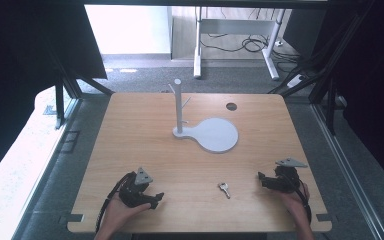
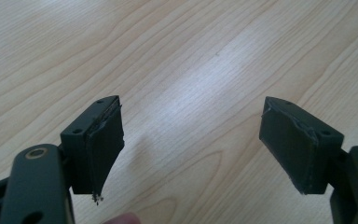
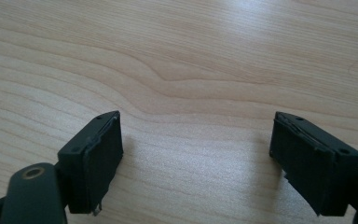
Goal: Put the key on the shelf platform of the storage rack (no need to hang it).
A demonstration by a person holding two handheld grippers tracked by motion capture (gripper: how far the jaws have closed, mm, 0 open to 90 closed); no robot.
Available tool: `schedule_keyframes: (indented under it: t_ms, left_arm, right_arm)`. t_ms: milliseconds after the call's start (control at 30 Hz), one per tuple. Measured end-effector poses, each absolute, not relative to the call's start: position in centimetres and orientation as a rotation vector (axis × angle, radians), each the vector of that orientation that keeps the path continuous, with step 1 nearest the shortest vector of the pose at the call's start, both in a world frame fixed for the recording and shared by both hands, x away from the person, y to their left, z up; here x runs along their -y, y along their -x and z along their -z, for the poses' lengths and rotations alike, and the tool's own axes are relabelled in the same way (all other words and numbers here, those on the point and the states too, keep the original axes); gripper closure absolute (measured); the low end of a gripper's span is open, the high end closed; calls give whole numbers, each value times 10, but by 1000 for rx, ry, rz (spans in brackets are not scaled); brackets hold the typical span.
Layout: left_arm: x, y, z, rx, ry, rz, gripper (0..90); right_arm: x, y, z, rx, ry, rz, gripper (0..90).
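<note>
Nothing is being gripped yet, so the work looks barely begun. The left gripper (image 1: 156, 199) is resting low on the worktop (image 1: 145, 135), jaws standing wide and empty. The key (image 1: 224, 189) is lying between the two hands, apparently untouched. The stand (image 1: 178, 107) is waiting farther back. The right gripper (image 1: 261, 179) is sitting level, jaws spread with nothing between them.

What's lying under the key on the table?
Bare wood: the key lies flat on the table, between the two grippers and apart from the grey stand. The patch of wood right beneath it is covered.
</note>
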State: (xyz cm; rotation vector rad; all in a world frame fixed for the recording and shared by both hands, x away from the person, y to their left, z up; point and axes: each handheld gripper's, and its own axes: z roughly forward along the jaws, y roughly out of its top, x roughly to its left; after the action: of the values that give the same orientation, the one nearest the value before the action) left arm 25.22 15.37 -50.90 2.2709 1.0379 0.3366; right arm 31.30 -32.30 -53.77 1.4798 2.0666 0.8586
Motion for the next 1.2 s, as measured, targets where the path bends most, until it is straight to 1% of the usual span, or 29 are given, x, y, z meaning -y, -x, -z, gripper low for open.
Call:
schedule_keyframes:
  t_ms: [167, 233, 533, 667, 967, 1100, 1200]
  left_arm:
    - [-156, -253, 511, -1056, -2270, -336, 221]
    - [-156, -252, 509, -1048, -2266, -337, 221]
    - [-156, -253, 508, -1035, -2267, -341, 220]
    - [-156, -252, 506, -1035, -2267, -350, 220]
    - [-155, -253, 504, -1032, -2266, -353, 220]
    - [-156, -253, 503, -1035, -2261, -357, 220]
    - [-159, -254, 502, -1039, -2255, -363, 220]
  right_arm:
    - [324, -315, 537, -2080, -1477, -856, 198]
    - [325, -313, 536, -2089, -1469, -857, 226]
    - [329, -307, 534, -2107, -1476, -844, 248]
    - [327, -309, 531, -2135, -1444, -819, 271]
    - [320, -304, 520, -2184, -1367, -859, 291]
    - [315, -303, 511, -2233, -1339, -842, 377]
    - [310, -306, 506, -2280, -1321, -792, 390]
